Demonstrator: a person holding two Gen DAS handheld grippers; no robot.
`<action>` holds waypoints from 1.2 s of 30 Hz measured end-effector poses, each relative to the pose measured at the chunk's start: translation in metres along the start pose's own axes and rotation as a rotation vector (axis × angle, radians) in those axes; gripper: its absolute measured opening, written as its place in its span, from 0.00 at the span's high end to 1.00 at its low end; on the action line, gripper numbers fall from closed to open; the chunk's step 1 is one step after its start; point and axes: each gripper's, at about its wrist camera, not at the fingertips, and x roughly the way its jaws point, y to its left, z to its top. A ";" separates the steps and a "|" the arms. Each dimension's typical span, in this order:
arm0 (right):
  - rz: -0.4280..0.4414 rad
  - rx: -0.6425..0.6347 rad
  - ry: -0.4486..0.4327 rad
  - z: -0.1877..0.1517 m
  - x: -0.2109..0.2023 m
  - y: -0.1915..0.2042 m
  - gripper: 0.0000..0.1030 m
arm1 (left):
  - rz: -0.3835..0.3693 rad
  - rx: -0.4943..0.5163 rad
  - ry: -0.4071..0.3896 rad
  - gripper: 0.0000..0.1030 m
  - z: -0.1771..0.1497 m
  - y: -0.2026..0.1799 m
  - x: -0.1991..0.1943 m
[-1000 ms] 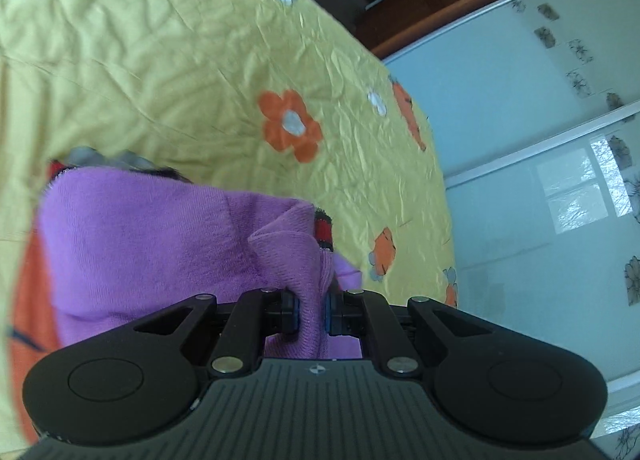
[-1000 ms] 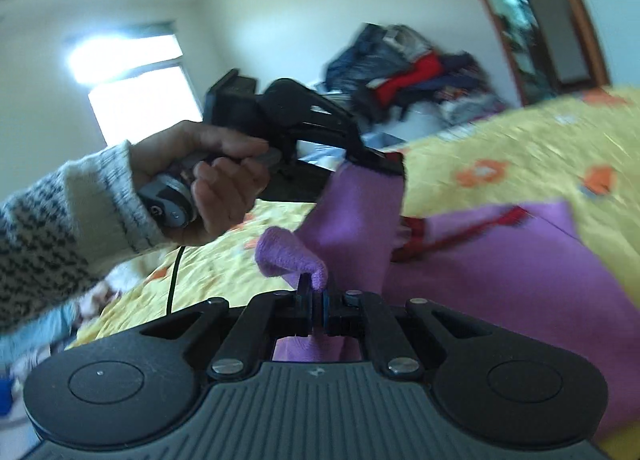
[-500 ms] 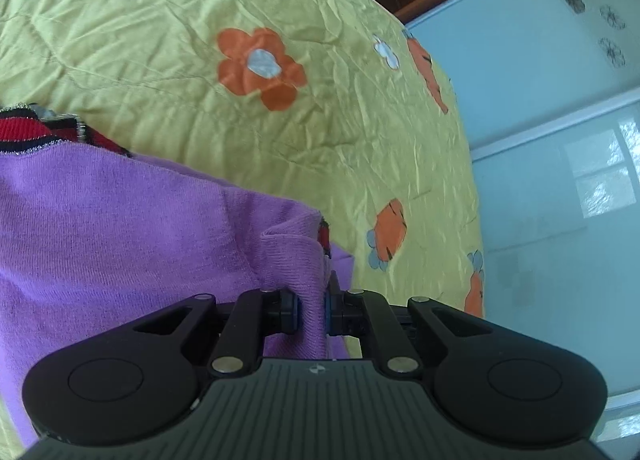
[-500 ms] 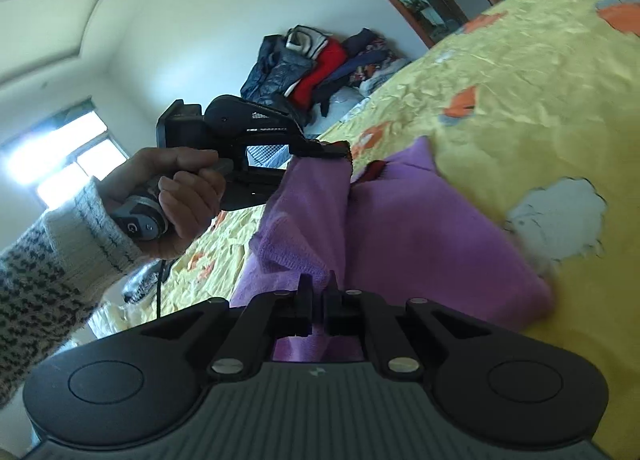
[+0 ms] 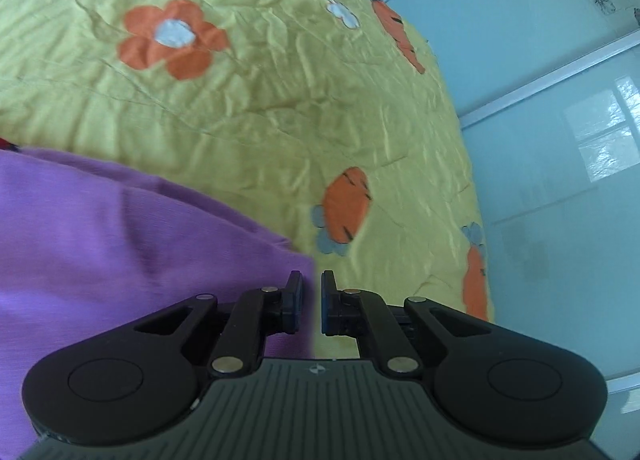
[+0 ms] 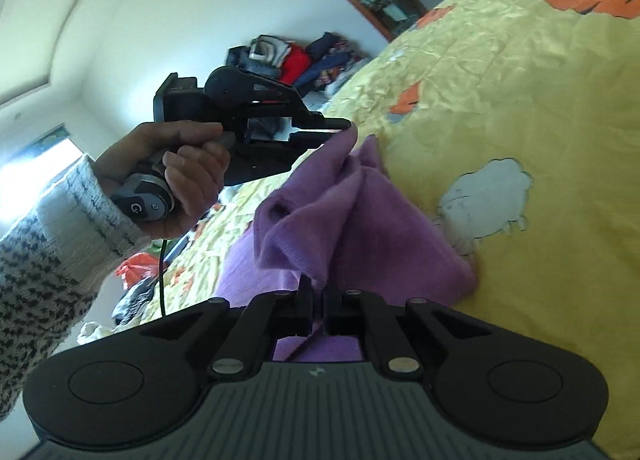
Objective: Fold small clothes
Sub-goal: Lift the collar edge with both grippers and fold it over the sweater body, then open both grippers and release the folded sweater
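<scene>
A small purple knit garment (image 5: pixel 120 244) lies folded on the yellow flowered bedspread (image 5: pixel 248 108). In the left wrist view my left gripper (image 5: pixel 311 302) stands slightly open at the garment's right edge, with nothing pinched between its pads. In the right wrist view the left gripper (image 6: pixel 336 128) touches the garment's raised far corner (image 6: pixel 340 148). My right gripper (image 6: pixel 318 310) is shut on the purple garment's (image 6: pixel 360 228) near hem, which bunches up just ahead of its fingers.
The bed's far edge runs along pale blue sliding doors (image 5: pixel 560 140). A heap of clothes (image 6: pixel 304 60) lies past the bed by the white wall. More clothes and a red bag (image 6: pixel 136 268) lie on the floor at left.
Both grippers lowered the purple garment onto the bed, folding it over. The left gripper's jaws parted and its corner slipped out. The right gripper kept its hold.
</scene>
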 end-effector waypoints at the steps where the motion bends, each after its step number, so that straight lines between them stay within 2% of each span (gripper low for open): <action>1: -0.017 0.020 0.010 0.001 0.001 -0.003 0.96 | -0.049 -0.013 0.012 0.92 0.000 0.001 0.004; 3: -0.026 0.019 0.078 0.001 0.006 -0.004 0.94 | -0.124 -0.062 0.020 0.92 -0.002 0.004 0.007; 4: -0.048 0.002 0.088 0.002 0.005 -0.002 0.86 | -0.149 -0.077 0.003 0.89 -0.003 0.004 0.003; 5: -0.071 -0.041 0.094 0.002 0.003 0.003 0.68 | -0.177 -0.084 -0.002 0.78 -0.003 0.004 -0.003; 6: -0.071 -0.071 0.095 0.004 0.000 0.007 0.57 | -0.198 -0.078 -0.007 0.72 -0.004 0.002 -0.012; 7: -0.039 -0.077 0.089 0.006 -0.005 0.007 0.33 | -0.199 -0.055 -0.024 0.59 -0.006 0.002 -0.025; 8: -0.004 -0.082 0.074 0.011 -0.011 0.008 0.20 | -0.180 -0.025 -0.047 0.46 -0.008 0.000 -0.040; 9: 0.016 -0.104 0.049 0.016 -0.016 0.008 0.20 | -0.158 0.005 -0.071 0.40 -0.012 0.002 -0.056; 10: 0.017 -0.135 0.031 0.024 -0.019 0.009 0.20 | -0.146 0.035 -0.088 0.29 -0.019 0.005 -0.070; 11: 0.025 -0.153 0.026 0.033 -0.018 0.008 0.20 | -0.128 0.065 -0.093 0.25 -0.026 0.009 -0.083; 13: 0.071 -0.139 0.044 0.052 -0.008 0.003 0.21 | -0.056 0.086 -0.114 0.23 -0.044 0.025 -0.107; 15: 0.117 -0.134 0.093 0.071 0.013 -0.001 0.21 | -0.021 0.080 -0.126 0.19 -0.062 0.046 -0.126; 17: 0.112 -0.168 0.120 0.086 0.037 -0.001 0.21 | 0.029 0.059 -0.169 0.15 -0.080 0.072 -0.145; 18: 0.117 -0.188 0.162 0.093 0.052 -0.001 0.22 | 0.050 0.047 -0.182 0.15 -0.087 0.085 -0.152; 20: 0.105 -0.173 0.226 0.101 0.078 -0.004 0.36 | 0.087 -0.010 -0.213 0.15 -0.102 0.110 -0.164; 21: 0.110 -0.171 0.260 0.105 0.090 -0.006 0.38 | 0.091 -0.040 -0.215 0.14 -0.107 0.122 -0.167; 22: 0.104 -0.180 0.286 0.106 0.099 -0.005 0.45 | 0.097 -0.057 -0.205 0.14 -0.111 0.130 -0.167; 23: 0.083 -0.194 0.297 0.106 0.106 -0.005 0.60 | 0.121 -0.067 -0.199 0.14 -0.114 0.138 -0.167; 24: 0.082 -0.200 0.322 0.105 0.112 -0.005 0.68 | 0.140 -0.074 -0.195 0.14 -0.117 0.142 -0.164; 25: 0.088 -0.195 0.347 0.104 0.116 -0.006 0.79 | 0.136 -0.070 -0.181 0.14 -0.118 0.143 -0.159; 26: 0.076 -0.194 0.348 0.102 0.119 -0.007 0.85 | 0.124 -0.067 -0.166 0.14 -0.119 0.145 -0.154; 27: 0.078 -0.192 0.348 0.101 0.119 -0.008 0.87 | 0.120 -0.068 -0.156 0.15 -0.119 0.145 -0.149; 28: 0.092 -0.181 0.345 0.101 0.119 -0.009 0.89 | 0.116 -0.056 -0.151 0.21 -0.119 0.144 -0.143; 29: 0.092 -0.179 0.335 0.101 0.117 -0.009 0.90 | 0.115 -0.031 -0.160 0.39 -0.118 0.139 -0.136; 31: 0.106 -0.179 0.302 0.102 0.105 -0.004 0.91 | 0.149 0.008 -0.151 0.55 -0.116 0.131 -0.128; 34: 0.104 -0.190 0.259 0.110 0.099 0.005 0.91 | 0.152 -0.001 -0.138 0.57 -0.114 0.126 -0.130; 36: 0.096 -0.212 0.229 0.119 0.094 0.011 0.92 | 0.153 0.002 -0.135 0.52 -0.114 0.123 -0.135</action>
